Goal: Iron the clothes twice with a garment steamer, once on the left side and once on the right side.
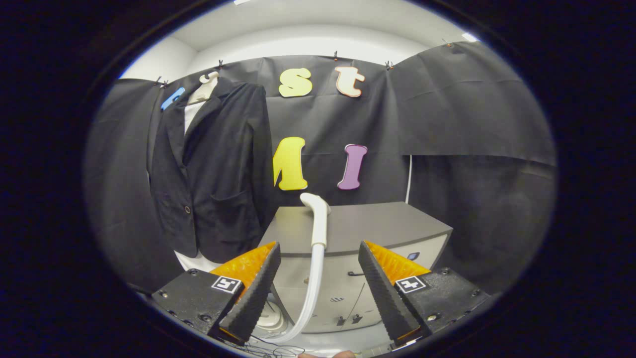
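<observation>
A dark blazer (211, 174) over a white shirt hangs on a pale hanger (203, 87) against the booth wall, off to the left beyond my fingers. The white steamer head (318, 216) stands upright in front of a grey cabinet (357, 228), and its pale hose (310, 293) curves down between my fingers. My gripper (318, 293) is open, fingers wide apart, with the steamer handle ahead of them and nothing pressed between them.
The grey cabinet has drawers with dark handles on its front face (343, 293). A round white base (271, 318) sits low by the left finger. Thin black cables (278, 348) lie on the floor below. A white cord (408, 179) runs down the wall behind the cabinet.
</observation>
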Available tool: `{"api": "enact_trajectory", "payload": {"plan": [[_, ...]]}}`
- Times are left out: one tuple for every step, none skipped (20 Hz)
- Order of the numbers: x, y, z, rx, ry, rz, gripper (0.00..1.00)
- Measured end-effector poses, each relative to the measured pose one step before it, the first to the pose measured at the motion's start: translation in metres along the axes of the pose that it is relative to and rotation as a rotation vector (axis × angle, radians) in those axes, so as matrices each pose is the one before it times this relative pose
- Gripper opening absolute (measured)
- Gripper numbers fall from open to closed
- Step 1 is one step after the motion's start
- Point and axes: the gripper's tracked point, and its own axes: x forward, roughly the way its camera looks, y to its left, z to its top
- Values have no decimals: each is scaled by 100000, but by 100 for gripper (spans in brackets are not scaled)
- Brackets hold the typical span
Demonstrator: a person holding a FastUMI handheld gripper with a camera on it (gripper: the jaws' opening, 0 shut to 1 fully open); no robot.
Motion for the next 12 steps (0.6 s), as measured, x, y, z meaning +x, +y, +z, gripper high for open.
{"api": "enact_trajectory", "payload": {"plan": [[1357, -31, 513, 250, 1261, 1133, 98], [1556, -301, 497, 633, 2774, 634, 98], [1566, -284, -53, 868, 6257, 25, 98], [1281, -32, 129, 1584, 4848, 1391, 98], [1749, 25, 476, 2134, 2307, 2183, 98], [1671, -96, 650, 1907, 2600, 1315, 98], [1441, -303, 583, 1113, 3538, 280, 98], [1336, -288, 252, 900, 3140, 715, 98], [1565, -133, 414, 445, 3619, 1009, 98], [1340, -144, 521, -119, 3170, 450, 98], [1265, -166, 130, -694, 3012, 316, 98], [1373, -209, 69, -424, 4200, 333, 98]]}}
